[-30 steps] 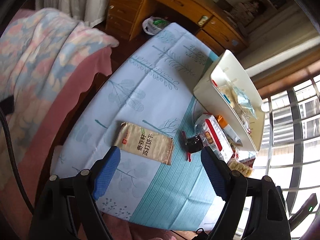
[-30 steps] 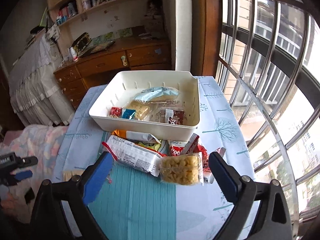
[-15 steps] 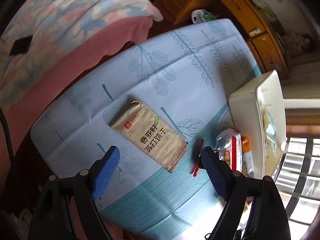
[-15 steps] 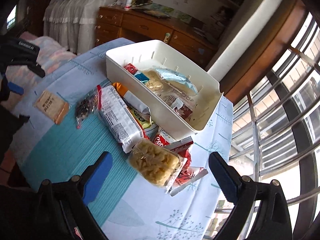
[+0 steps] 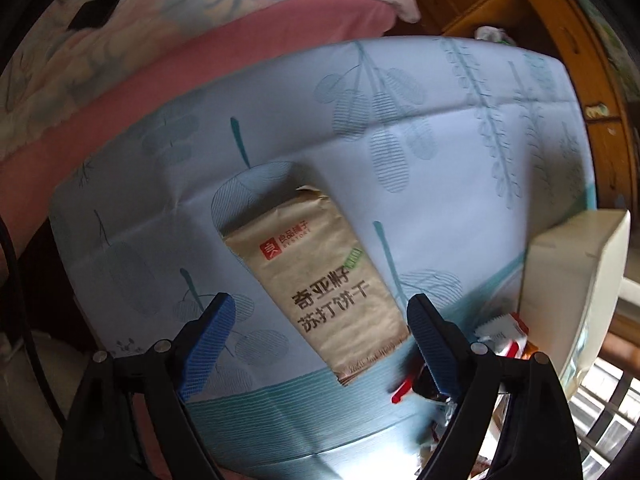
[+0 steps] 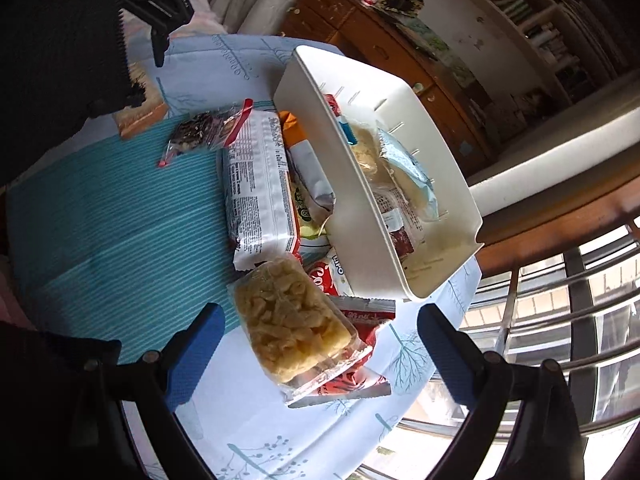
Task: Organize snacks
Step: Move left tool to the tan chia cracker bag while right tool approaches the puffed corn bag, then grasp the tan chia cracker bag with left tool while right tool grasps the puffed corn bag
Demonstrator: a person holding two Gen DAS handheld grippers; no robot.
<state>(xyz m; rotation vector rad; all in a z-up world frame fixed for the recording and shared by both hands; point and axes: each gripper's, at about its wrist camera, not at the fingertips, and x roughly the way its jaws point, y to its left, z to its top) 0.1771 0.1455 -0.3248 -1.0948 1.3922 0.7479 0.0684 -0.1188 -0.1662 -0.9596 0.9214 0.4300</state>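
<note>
Your left gripper [image 5: 320,320] hangs over the flat brown paper cracker packet [image 5: 316,280] on the pale blue leaf-print tablecloth [image 5: 440,140], jaws just widening, pads clear of it. Your right gripper [image 6: 320,344], jaws spread, straddles the clear pack of yellow puffed snacks [image 6: 290,320] without touching; beyond, the white plastic bin [image 6: 360,208] holds several packets.
</note>
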